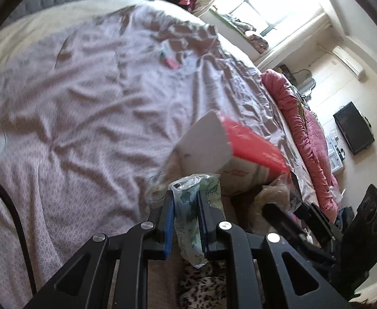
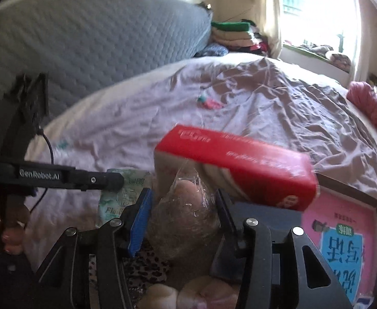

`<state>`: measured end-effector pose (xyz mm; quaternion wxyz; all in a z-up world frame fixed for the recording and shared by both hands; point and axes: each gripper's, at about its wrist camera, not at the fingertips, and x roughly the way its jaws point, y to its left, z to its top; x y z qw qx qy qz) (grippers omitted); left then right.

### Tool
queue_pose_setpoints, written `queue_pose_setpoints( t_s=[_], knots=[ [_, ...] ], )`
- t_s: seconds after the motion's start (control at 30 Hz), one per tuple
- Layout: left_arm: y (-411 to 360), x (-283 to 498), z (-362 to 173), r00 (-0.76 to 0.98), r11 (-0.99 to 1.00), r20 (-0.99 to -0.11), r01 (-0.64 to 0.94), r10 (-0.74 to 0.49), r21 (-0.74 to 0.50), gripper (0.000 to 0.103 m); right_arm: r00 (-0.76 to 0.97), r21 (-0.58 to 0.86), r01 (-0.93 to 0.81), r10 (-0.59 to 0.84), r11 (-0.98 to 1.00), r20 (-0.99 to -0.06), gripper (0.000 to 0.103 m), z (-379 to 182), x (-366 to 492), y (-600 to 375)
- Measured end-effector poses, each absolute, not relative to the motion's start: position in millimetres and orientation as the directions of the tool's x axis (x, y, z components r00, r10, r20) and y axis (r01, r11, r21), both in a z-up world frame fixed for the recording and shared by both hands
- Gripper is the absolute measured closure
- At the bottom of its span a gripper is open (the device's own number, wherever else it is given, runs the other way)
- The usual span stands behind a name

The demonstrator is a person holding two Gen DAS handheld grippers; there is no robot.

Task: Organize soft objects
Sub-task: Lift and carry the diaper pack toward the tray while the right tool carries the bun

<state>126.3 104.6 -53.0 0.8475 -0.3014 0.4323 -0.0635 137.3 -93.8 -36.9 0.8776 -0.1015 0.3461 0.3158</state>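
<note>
Gripping a small green-printed plastic packet (image 1: 188, 211), the left gripper (image 1: 186, 221) has its blue-padded fingers (image 1: 169, 221) drawn narrow, with both pads pressed against the packet's crinkled sides. The packet stands upright between them and pokes out above and below the pads, raised over the bed (image 1: 85, 90) and its wrinkled pale pink sheet. From the right wrist view the same gripper reaches in from the left edge, angled downward, with a person's hand (image 2: 10, 234) on its handle.

The right gripper (image 2: 183, 211) also tilts downward. Its fingers (image 2: 140, 216) stand about half open around a clear plastic bag (image 2: 186, 206) holding a soft rounded, pinkish-tan thing; the bag fills the gap, but whether the pads truly press on it I cannot tell.

A red and white box (image 2: 240, 170) sits tilted just beyond both grippers, close behind the bag and the packet; motion blur hides what it rests on. A pink-covered book (image 2: 343, 237) in a dark frame lies at the right, near the box. Leopard-print fabric (image 1: 204, 285) shows under both grippers. A small red and green item (image 1: 166, 56) lies on the sheet well apart. A dark pink quilt (image 1: 304, 134) is bunched along the bed's far edge, and folded clothes (image 2: 232, 34) are stacked beside the grey quilted headboard (image 2: 98, 43).
</note>
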Motion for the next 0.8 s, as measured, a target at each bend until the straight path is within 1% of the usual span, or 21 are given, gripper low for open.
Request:
queue_pose_setpoints(
  t_s=[0.27, 0.43, 0.53, 0.8],
  knots=[
    [81, 117, -21, 0.654, 0.848, -0.673, -0.088, -0.346, -0.522, 0.086, 0.592, 0.066, -0.601, 0.499, 0.797, -0.633, 0.051, -8, 125, -115],
    [67, 111, -4, 0.660, 0.870, -0.678, -0.074, -0.323, -0.487, 0.086, 0.607, 0.075, -0.592, 0.506, 0.802, -0.613, 0.051, 4, 117, -129],
    [55, 107, 9, 0.678, 0.877, -0.660, -0.046, -0.324, -0.479, 0.086, 0.619, 0.080, -0.584, 0.506, 0.808, -0.601, 0.051, 12, 111, -138],
    [28, 96, 29, 0.690, 0.887, -0.644, -0.005, -0.331, -0.462, 0.086, 0.661, 0.103, -0.541, 0.498, 0.835, -0.562, 0.051, 31, 101, -174]
  ],
)
